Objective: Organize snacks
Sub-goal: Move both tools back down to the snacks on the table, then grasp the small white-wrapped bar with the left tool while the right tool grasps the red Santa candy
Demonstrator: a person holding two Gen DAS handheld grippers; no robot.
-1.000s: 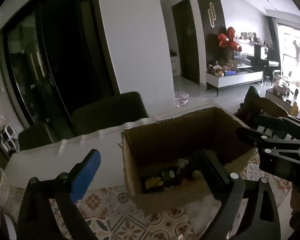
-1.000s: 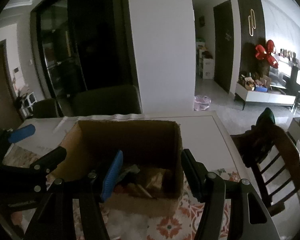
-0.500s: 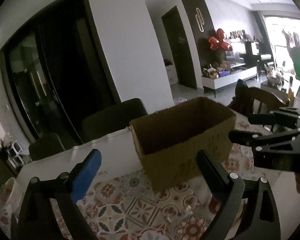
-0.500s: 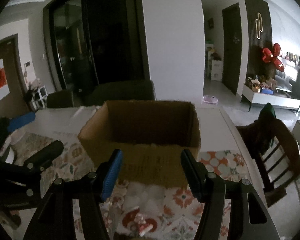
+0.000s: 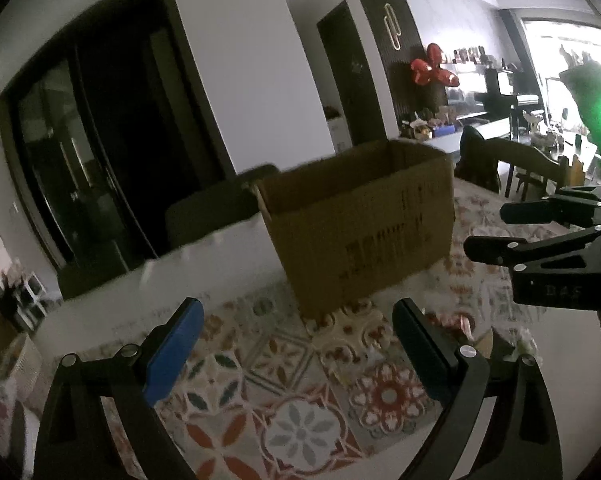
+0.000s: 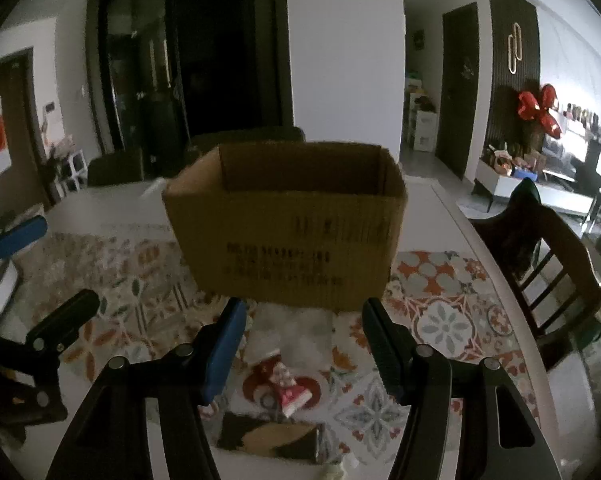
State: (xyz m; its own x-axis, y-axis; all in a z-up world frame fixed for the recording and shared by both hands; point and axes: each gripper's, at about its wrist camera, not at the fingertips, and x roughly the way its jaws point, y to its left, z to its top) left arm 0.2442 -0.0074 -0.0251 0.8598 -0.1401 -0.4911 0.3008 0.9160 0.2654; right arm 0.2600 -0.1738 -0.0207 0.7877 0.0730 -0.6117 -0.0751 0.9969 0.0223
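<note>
Two grippers in view, both spread wide w/ nothing between the fingers. Left gripper [image 5: 296, 344] hangs over the patterned tablecloth [image 5: 300, 432], blue pad on its left finger, dark pad on the right. Right gripper [image 6: 304, 344] is the same build, spread a bit less, above the near part of the table [image 6: 460, 216].

Cardboard box [image 6: 288, 224] sits on the tablecloth at mid table, open top, black print on the near wall. From both cams only the outer walls and a strip of the far inner wall show, so can't tell what's inside. In the left cam the box [image 5: 360, 224] is far and a little right of the left gripper, apart from it.

Snacks on the cloth, near side of the box: a red and white snack packet [image 6: 288, 388] lies between the right gripper's fingers but below them, not touching as far as I can tell. A dark flat packet [image 6: 268, 436] lies nearer still, at the table edge. Clear crinkly wrappers [image 6: 296, 328] sit just beside the box's near wall, blurred.

Right gripper also shows at the right edge of the left cam [image 5: 540, 232], side on. Wooden chair [image 6: 548, 256] stands right of the table, dark chairs [image 6: 244, 140] on the far side
</note>
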